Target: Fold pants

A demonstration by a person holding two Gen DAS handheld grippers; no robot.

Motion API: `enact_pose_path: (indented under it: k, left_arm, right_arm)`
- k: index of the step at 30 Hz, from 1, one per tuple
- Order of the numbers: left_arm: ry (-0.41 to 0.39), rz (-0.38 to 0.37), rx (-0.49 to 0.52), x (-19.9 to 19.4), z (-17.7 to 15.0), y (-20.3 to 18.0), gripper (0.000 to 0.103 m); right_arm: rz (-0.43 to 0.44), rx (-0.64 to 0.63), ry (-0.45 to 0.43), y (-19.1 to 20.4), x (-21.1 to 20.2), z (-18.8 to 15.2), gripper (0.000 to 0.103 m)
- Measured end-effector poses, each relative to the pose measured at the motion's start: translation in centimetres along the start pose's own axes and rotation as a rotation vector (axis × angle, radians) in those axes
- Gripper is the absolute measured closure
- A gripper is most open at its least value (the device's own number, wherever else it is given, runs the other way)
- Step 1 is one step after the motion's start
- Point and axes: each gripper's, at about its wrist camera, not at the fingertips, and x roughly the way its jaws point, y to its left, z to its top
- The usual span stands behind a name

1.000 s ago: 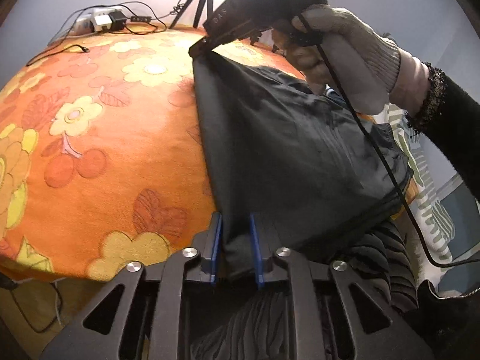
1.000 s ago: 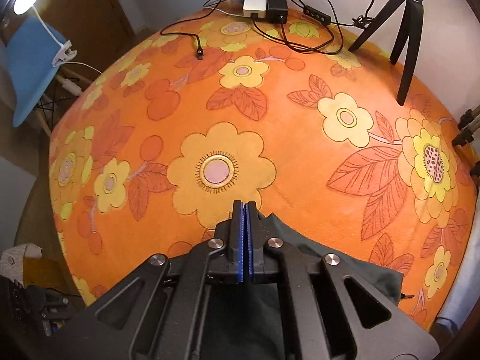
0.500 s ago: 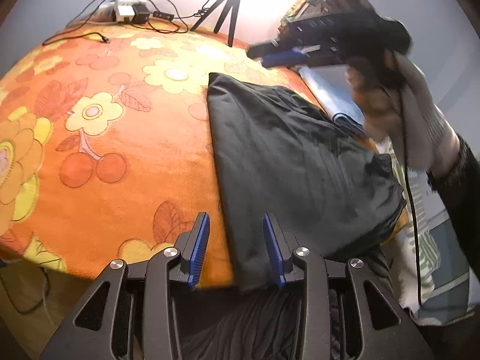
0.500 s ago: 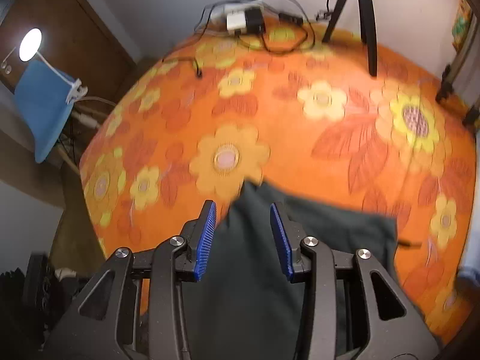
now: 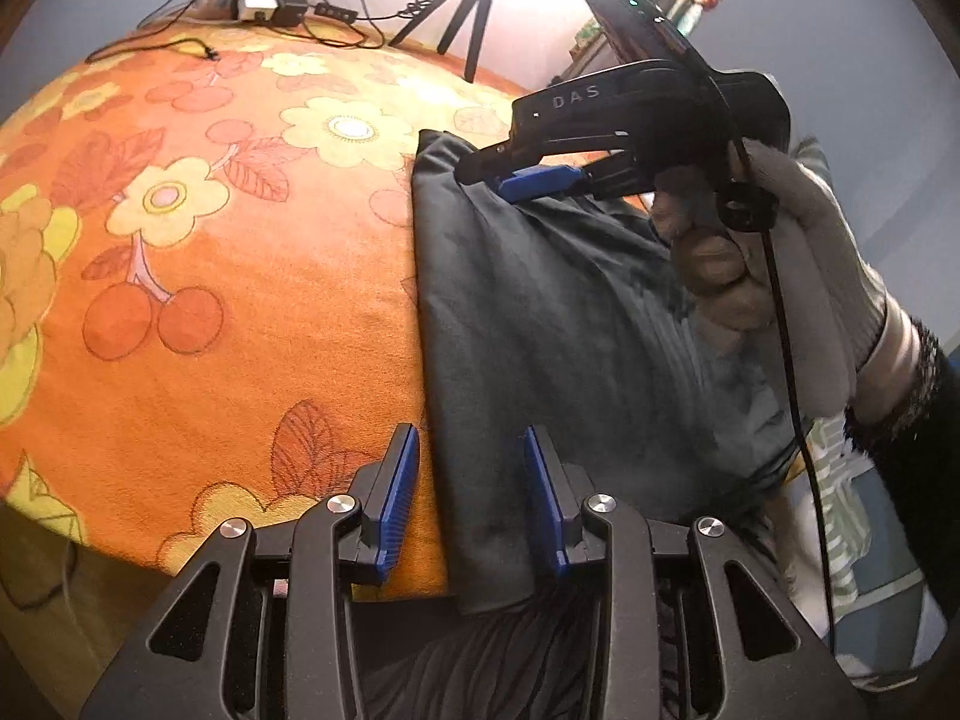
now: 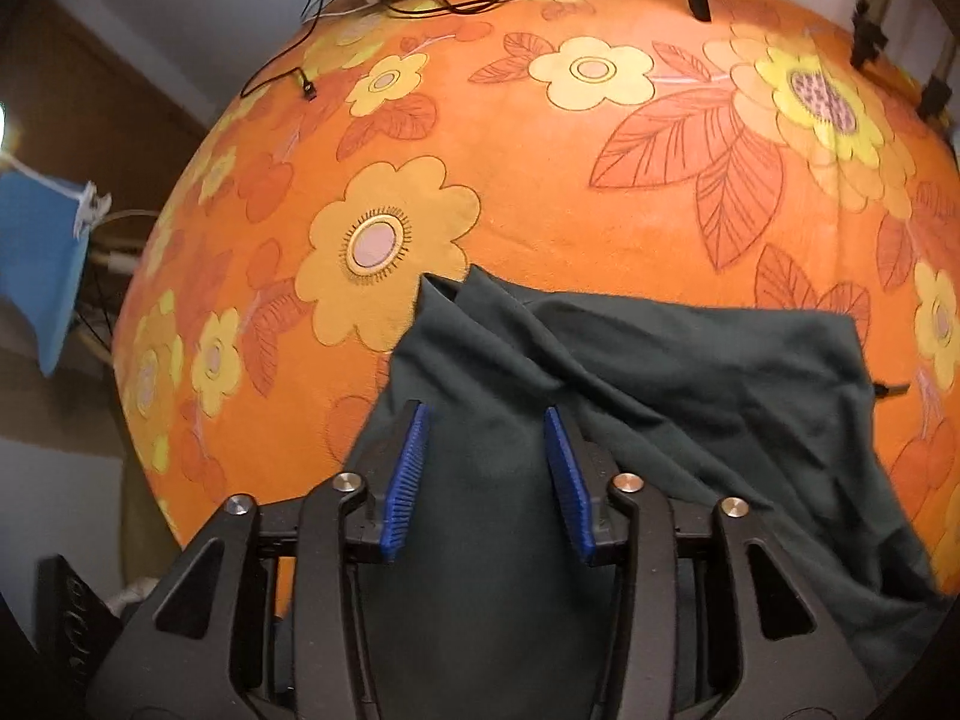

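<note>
Both your grippers have let go. A second ago each was clamped on an edge of the dark pants (image 5: pixel 558 324); half a second ago the jaws were already parting. Now your left gripper (image 5: pixel 471 501) stands wide open over the near corner of the cloth, at the front edge of the orange flowered tabletop (image 5: pixel 198 276), its blue pads either side of the fabric and not pinching it. Your right gripper (image 6: pixel 487 468) is just as wide, hovering above the far corner; in the left wrist view you can see it (image 5: pixel 510 177) tilted over that corner, which sticks up a little.

That release means a fold has been laid down. The pants lie as a doubled dark slab along the right side of the tabletop, with a straight left edge running from your left gripper toward the right one. The right wrist view shows the upper layer is not flat: ridges run diagonally across it, and the peaked corner (image 6: pixel 441 294) stands proud beside the big yellow flower (image 6: pixel 384 249).

I judge the task partway done. You probably want to smooth those ridges, then take the next fold. The near end hangs slightly past the tabletop edge, so watch that it does not slide off.
</note>
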Motion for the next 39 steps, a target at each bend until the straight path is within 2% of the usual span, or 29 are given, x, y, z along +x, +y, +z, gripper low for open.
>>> enact_pose_path:
  k: [3,4,5,6,11,14,19,20,22,24,25,26,27,28,32,33,34,35,36,39]
  left_arm:
    - [-0.01,0.001,-0.013,0.1,0.1,0.0,0.071]
    - [-0.011,0.002,-0.011,0.1,0.0,-0.1,0.079]
    - [-0.003,-0.001,-0.012,0.3,0.0,-0.1,0.091]
    - [0.0,-0.005,-0.015,0.5,-0.2,-0.1,0.093]
    - [-0.027,-0.029,0.013,0.5,-0.4,-1.1,0.095]
    - [-0.043,-0.038,0.045,0.2,-0.4,-2.0,0.096]
    - [-0.053,-0.025,0.099,0.2,-0.4,-3.3,0.096]
    - [-0.056,-0.017,0.111,0.2,-0.4,-3.6,0.096]
    - [-0.055,-0.006,0.116,0.1,-0.4,-3.7,0.096]
    - [-0.058,0.0,0.105,0.2,-0.3,-3.7,0.091]
    - [-0.058,0.004,0.1,0.2,-0.3,-3.7,0.083]
    - [-0.06,0.019,0.102,0.2,-0.3,-3.8,0.068]
    - [-0.065,0.032,0.106,0.4,-0.3,-3.9,0.062]
    - [-0.073,0.051,0.114,0.4,-0.3,-4.0,0.059]
    - [-0.047,0.076,0.108,1.3,-0.4,-3.6,0.059]
    - [-0.042,0.076,0.101,1.4,-0.5,-3.5,0.06]
    - [-0.045,0.065,0.091,1.5,-0.5,-3.4,0.071]
    - [-0.048,0.052,0.086,1.4,-0.4,-3.3,0.089]
    - [-0.051,0.041,0.087,1.4,-0.3,-3.4,0.094]
    - [-0.093,0.004,0.136,0.5,-0.2,-4.8,0.097]
  right_arm:
    - [-0.007,0.013,-0.002,0.7,-0.5,-0.2,0.058]
    - [-0.003,0.012,0.0,1.1,-0.6,-0.3,0.058]
    - [0.004,0.006,0.009,1.9,-0.8,-0.5,0.058]
    - [0.007,-0.003,0.019,2.5,-0.8,-0.6,0.057]
    - [-0.076,-0.085,0.08,6.0,0.2,-1.4,0.057]
    - [-0.161,-0.089,0.094,6.8,1.2,-1.2,0.057]
    - [-0.236,-0.101,0.115,7.5,2.3,-1.0,0.057]
    - [-0.247,-0.111,0.119,7.7,2.4,-1.1,0.059]
    - [-0.261,-0.124,0.118,8.0,2.4,-1.3,0.072]
    - [-0.25,-0.112,0.119,7.8,2.2,-1.3,0.088]
    - [-0.238,-0.099,0.12,7.5,2.2,-1.2,0.09]
    - [-0.217,-0.075,0.12,7.1,2.1,-1.2,0.092]
    - [-0.205,-0.063,0.117,6.9,1.8,-1.2,0.094]
    - [-0.195,-0.056,0.111,6.7,1.7,-1.2,0.095]
    - [-0.161,-0.044,0.075,6.1,0.2,-1.5,0.097]
    - [-0.153,-0.041,0.067,6.0,-0.1,-1.6,0.097]
    - [-0.143,-0.034,0.058,5.7,-0.6,-1.7,0.098]
    - [-0.138,-0.031,0.052,5.6,-0.9,-1.7,0.098]
    - [-0.128,-0.027,0.04,5.4,-1.5,-1.7,0.098]
    - [-0.108,-0.016,0.005,5.0,-2.9,-1.8,0.098]
